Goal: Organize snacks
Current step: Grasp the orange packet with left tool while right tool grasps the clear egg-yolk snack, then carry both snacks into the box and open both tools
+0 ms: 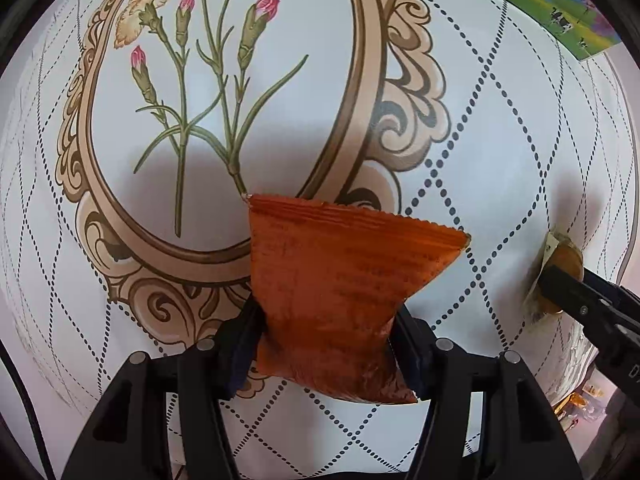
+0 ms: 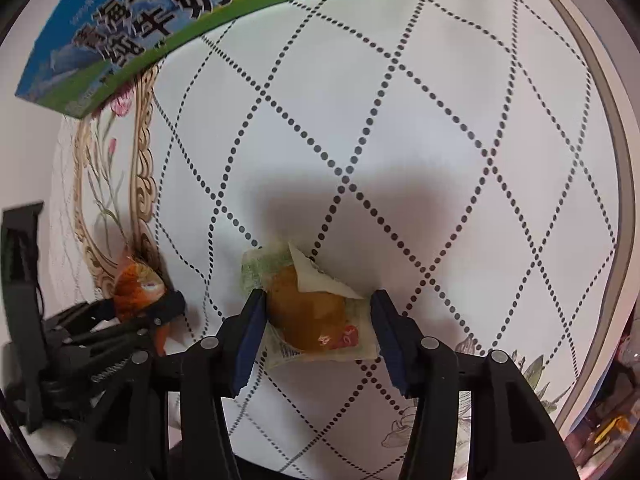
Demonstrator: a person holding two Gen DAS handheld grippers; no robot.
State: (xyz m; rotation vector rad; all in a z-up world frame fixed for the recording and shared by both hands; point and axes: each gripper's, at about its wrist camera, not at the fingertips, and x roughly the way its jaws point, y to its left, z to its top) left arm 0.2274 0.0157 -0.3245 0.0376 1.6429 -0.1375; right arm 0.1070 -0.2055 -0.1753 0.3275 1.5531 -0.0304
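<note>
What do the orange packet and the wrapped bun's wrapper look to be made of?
Orange packet: looks like thin plastic or foil film with a slightly glossy finish; its end seal is crimped and zigzag-cut, and it pinches in where the left gripper's jaws squeeze it.
Bun wrapper: clear, thin plastic film by the look, since the brown bun shows through and the corner folds up.

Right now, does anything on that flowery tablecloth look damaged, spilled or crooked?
Nothing is spilled. The orange snack packet is pinched in at its middle where the left gripper squeezes it. The clear-wrapped pastry in the right gripper has one wrapper corner folded up. The milk carton lies at a slant.
</note>
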